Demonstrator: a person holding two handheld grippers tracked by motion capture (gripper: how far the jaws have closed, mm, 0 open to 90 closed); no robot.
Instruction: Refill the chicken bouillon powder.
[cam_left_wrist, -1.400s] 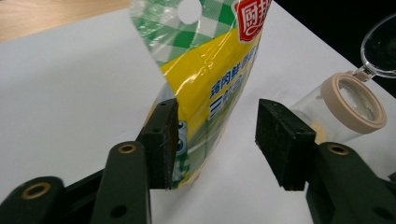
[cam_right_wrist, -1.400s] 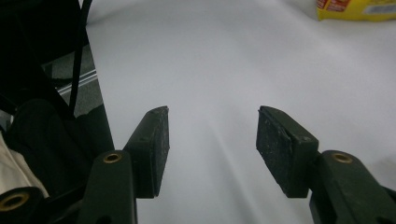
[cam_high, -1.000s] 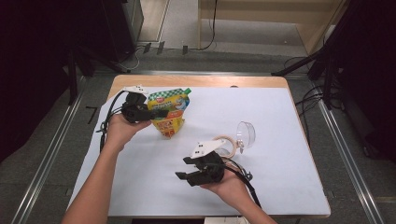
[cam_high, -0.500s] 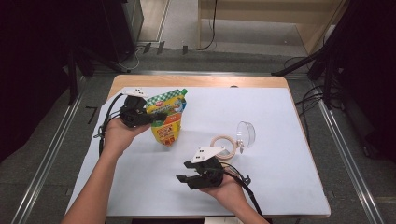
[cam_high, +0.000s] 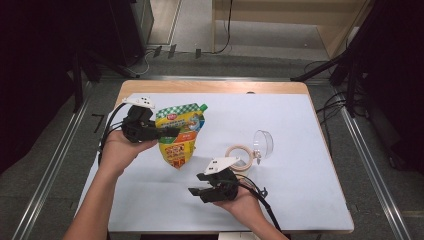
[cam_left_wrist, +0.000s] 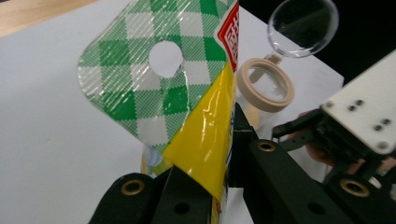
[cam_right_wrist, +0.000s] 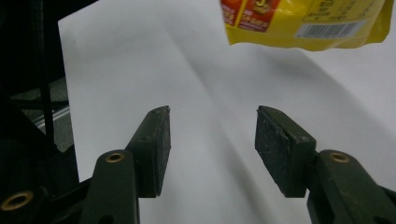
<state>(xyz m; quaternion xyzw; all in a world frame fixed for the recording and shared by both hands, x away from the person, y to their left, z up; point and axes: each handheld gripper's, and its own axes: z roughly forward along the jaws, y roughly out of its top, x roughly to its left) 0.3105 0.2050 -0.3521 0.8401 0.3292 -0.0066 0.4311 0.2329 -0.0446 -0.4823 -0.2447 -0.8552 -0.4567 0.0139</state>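
Left gripper (cam_high: 167, 132) clenched on green-and-yellow plastic spout pouch (cam_high: 179, 136), lifted off white counter (cam_high: 300, 150). Right gripper (cam_right_wrist: 212, 126) released, fingers empty. Risk: slick film slipping, pouch dropping beside clear jar with beige ring (cam_high: 239, 155).

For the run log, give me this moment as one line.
left gripper: shut on pouch, lifted | right gripper: open, empty, near jar | lid: off

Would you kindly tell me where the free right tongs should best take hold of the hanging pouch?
Probably the flat lower edge of the pouch, coming from below on the person's side. It hangs upright from the left tongs, shut on its upper side; the open right tongs sit below it.
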